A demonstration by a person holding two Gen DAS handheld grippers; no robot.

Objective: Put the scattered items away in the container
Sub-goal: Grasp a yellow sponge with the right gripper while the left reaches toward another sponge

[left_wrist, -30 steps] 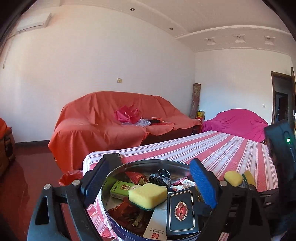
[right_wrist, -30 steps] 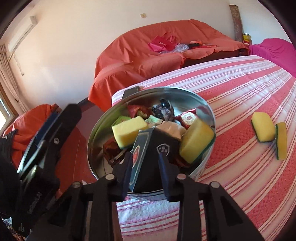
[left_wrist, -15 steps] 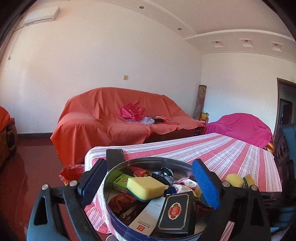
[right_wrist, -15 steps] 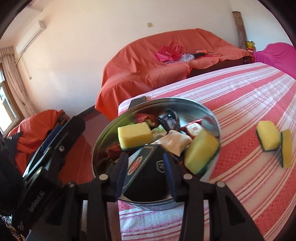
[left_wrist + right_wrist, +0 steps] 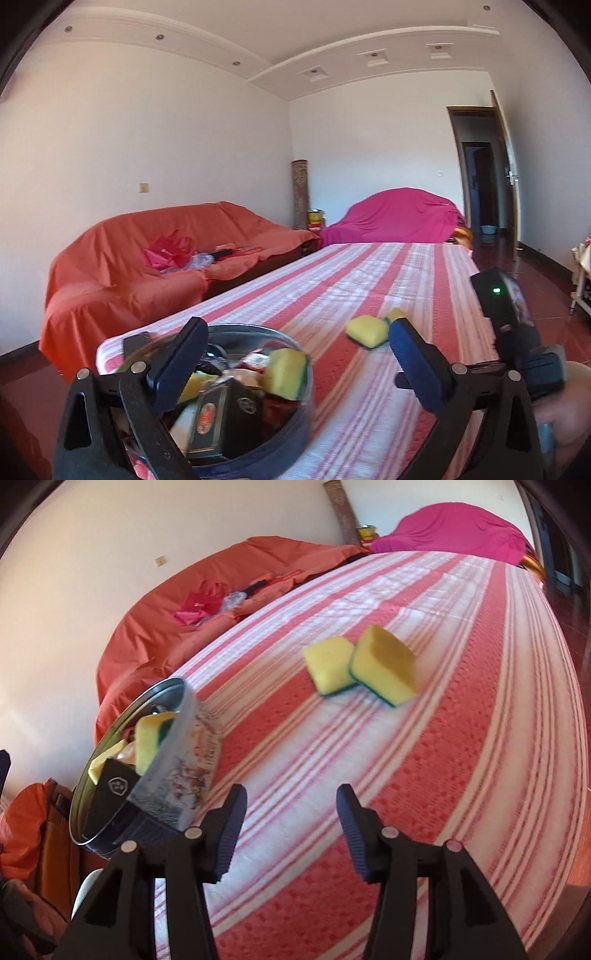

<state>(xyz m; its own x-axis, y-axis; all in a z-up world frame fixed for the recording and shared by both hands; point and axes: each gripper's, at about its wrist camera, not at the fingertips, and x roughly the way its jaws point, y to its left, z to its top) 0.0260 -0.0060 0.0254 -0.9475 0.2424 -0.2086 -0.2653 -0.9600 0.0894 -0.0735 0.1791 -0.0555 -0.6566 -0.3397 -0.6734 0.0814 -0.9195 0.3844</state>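
Note:
A round metal tin [image 5: 280,435] [image 5: 177,771] stands at the near left corner of the striped table. It holds yellow sponges [image 5: 286,373], a black box [image 5: 114,786] and several other items. Two yellow-green sponges [image 5: 328,668] [image 5: 384,668] lie side by side on the cloth beyond it; they also show in the left wrist view [image 5: 365,330]. My left gripper [image 5: 295,358] is open and empty over the tin's right side. My right gripper [image 5: 291,819] is open and empty, low over the cloth, short of the two sponges.
The table has a red-and-white striped cloth [image 5: 461,738]. An orange-covered sofa [image 5: 147,258] stands to the left and a pink-covered chair [image 5: 391,218] at the far end. The right gripper's body [image 5: 513,325] is at the right. An open door [image 5: 480,184] is far right.
My right gripper let go of the black box, which now lies in the tin, opened, and swung right toward the two sponges. My left gripper also turned right.

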